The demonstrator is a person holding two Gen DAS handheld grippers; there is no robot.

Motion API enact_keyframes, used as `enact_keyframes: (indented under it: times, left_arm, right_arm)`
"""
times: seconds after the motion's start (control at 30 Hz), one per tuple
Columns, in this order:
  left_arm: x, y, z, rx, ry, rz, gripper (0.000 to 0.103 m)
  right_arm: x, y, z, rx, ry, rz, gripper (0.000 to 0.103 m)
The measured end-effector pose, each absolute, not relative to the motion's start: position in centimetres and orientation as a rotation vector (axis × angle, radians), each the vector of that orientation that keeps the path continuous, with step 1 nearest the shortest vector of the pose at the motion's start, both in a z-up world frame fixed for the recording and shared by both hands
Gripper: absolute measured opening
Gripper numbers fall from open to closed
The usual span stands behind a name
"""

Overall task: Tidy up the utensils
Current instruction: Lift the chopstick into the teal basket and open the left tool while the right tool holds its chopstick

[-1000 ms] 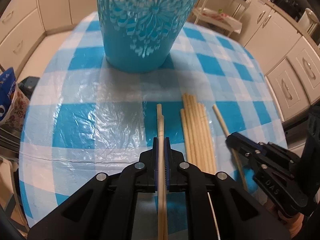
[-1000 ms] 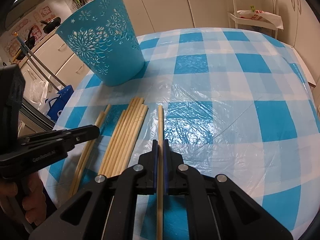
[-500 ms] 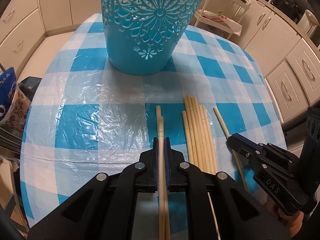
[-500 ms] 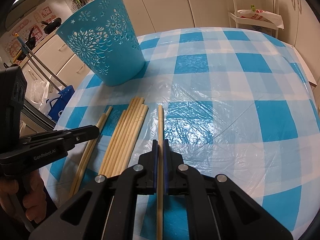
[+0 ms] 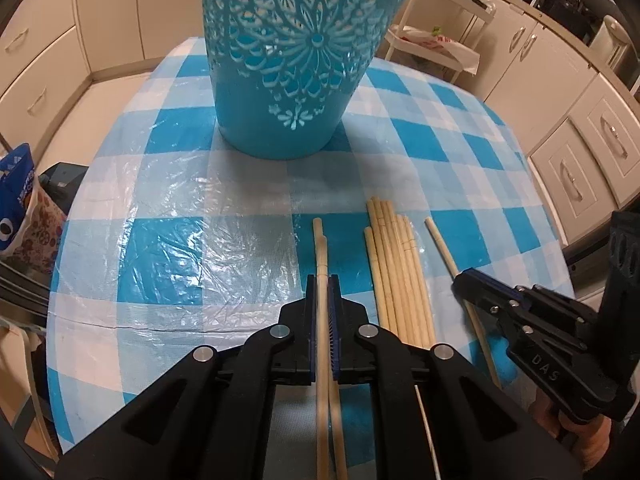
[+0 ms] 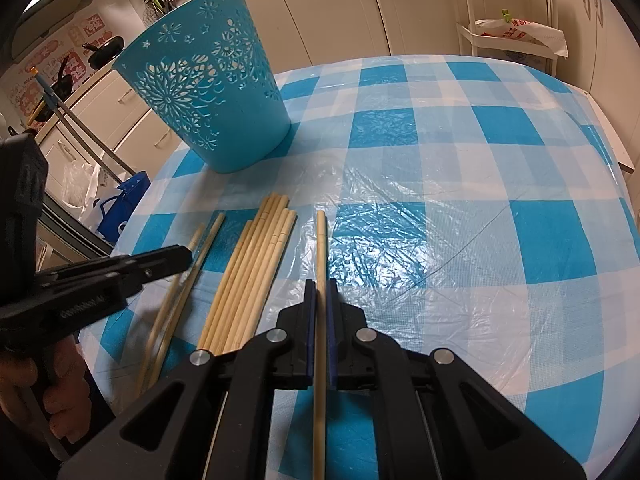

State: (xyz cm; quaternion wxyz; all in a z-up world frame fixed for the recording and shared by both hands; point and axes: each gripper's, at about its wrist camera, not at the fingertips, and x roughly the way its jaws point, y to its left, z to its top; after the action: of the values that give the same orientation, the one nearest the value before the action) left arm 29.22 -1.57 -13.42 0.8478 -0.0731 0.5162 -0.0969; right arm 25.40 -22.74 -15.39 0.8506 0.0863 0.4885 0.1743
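Observation:
In the left wrist view my left gripper (image 5: 322, 286) is shut on two pale wooden chopsticks (image 5: 320, 244) whose tips point at the blue cut-out basket (image 5: 296, 64) standing ahead. A bundle of several chopsticks (image 5: 400, 272) lies on the checked tablecloth just to the right. Further right, my right gripper (image 5: 460, 280) is shut on a single chopstick (image 5: 440, 244). The right wrist view shows that right gripper (image 6: 320, 286) clamped on the single chopstick (image 6: 320, 240), with the bundle (image 6: 256, 264) beside it. Beyond the bundle is the left gripper (image 6: 182, 258) with its pair (image 6: 206, 240), and the basket (image 6: 208, 100) at the back left.
The round table (image 6: 480, 240) has a blue-and-white checked cloth under clear plastic. Its edge runs close behind both grippers. Kitchen cabinets (image 5: 580, 168) ring the room. A white rack with bags (image 6: 516, 36) stands behind the table, and a blue bag (image 6: 124, 200) sits on the floor at the left.
The left gripper with its two chopsticks has drawn back slightly from the basket, so more of the basket shows. The right gripper and its chopstick have not moved.

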Motion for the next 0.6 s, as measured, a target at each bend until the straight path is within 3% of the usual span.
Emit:
enact_keyframes:
  times: [0.23, 0.6]
  left_arm:
    - [28.2, -0.1, -9.2, -0.228, 0.976, -0.266, 0.005]
    - [31.1, 4.0, 5.7, -0.296, 0.463, -0.255, 0.005]
  right_arm:
    - [25.4, -22.8, -15.4, 0.188, 1.028, 0.368, 0.006]
    - [25.5, -22.8, -15.4, 0.195, 1.031, 0.368, 0.006]
